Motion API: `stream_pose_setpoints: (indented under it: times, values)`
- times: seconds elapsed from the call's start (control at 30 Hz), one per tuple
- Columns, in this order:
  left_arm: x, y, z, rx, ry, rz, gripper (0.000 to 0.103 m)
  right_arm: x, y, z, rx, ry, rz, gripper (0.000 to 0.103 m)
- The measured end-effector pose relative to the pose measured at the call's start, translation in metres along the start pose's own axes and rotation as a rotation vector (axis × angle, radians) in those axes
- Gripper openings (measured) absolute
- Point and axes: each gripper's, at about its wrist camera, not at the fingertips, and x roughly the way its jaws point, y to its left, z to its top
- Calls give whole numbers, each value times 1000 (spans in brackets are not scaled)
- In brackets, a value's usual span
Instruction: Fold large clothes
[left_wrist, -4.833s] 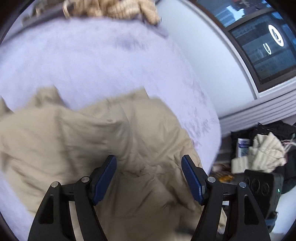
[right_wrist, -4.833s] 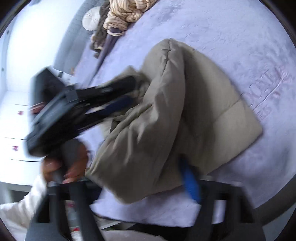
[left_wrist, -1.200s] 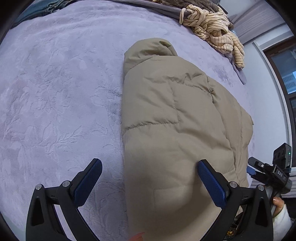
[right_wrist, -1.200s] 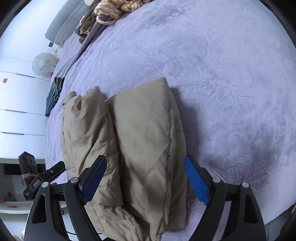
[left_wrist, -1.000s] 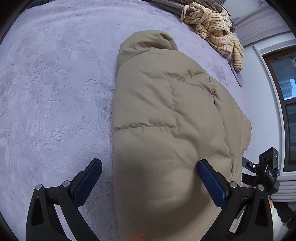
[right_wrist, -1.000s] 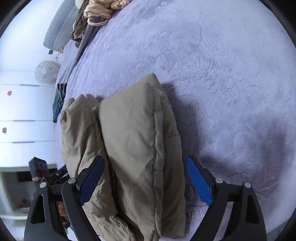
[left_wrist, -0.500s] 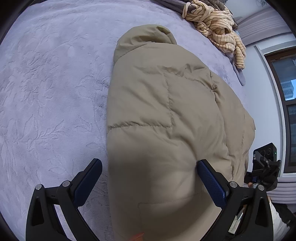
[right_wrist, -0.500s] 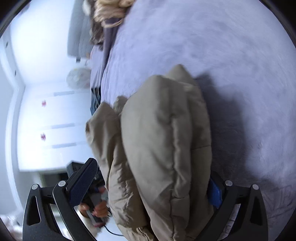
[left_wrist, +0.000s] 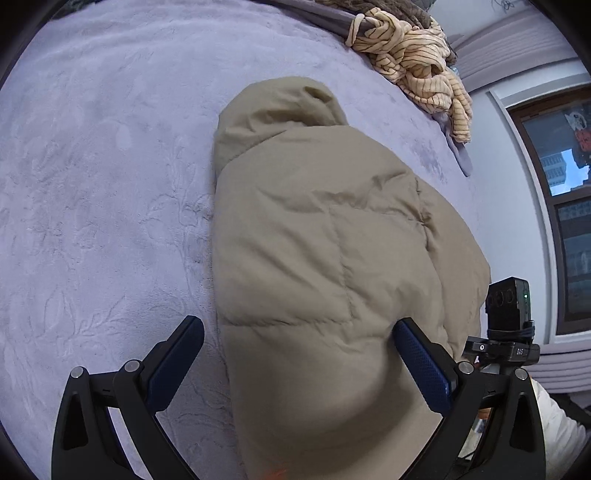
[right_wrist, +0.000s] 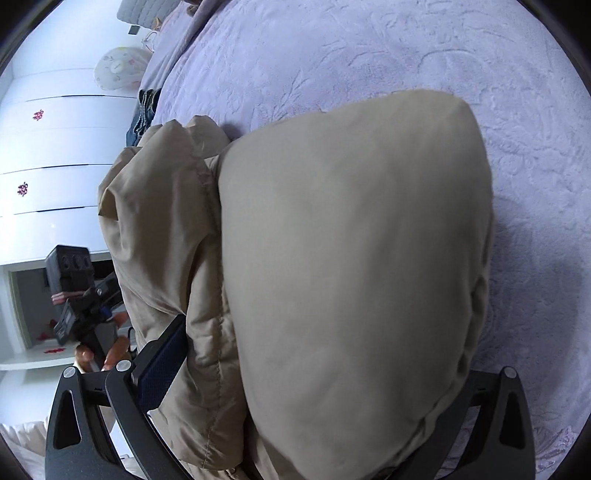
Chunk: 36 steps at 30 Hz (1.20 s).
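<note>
Folded tan puffer jacket (left_wrist: 332, 258) lies on the lavender bed (left_wrist: 92, 184), near its edge. Left gripper (left_wrist: 299, 363) spread wide, straddling the jacket's side. Right gripper (right_wrist: 306, 387) spread around its bulk; a firm grasp cannot be told

Your left gripper (left_wrist: 299, 365) was spread wide, its blue pads (left_wrist: 421, 369) far apart. Your right gripper (right_wrist: 317, 373) also stood wide open, one pad (right_wrist: 162, 360) showing and the other hidden. Neither gripper had closed on anything.
</note>
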Motion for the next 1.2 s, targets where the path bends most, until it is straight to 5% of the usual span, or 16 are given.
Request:
stream_pose_setpoints:
  times: [0.13,0.23,0.43,0.53,0.63,0.77,1.0,1.2]
  values:
    - [33,32,1,-121,102,-217,103,6,-11,5,27,17,35,103]
    - [50,30,-1,-138,123,-275,103,12,-13,9,31,23,60,103]
    - [58,-7,-3,-72,97,-131,103,24,-19,15,86,26,83,103]
    - [50,-36,-6,16,49,-32,90,25,-24,15,127,26,89,101]
    - [38,-56,-7,83,15,33,79,21,-22,13,129,19,118,77]
    - [30,-77,-15,139,-16,73,76,12,-15,10,122,3,163,58]
    - [-2,-76,-8,198,-85,102,76,11,27,17,70,-34,178,57]
    - [-44,-35,13,210,-135,118,76,36,80,42,29,-81,174,57]
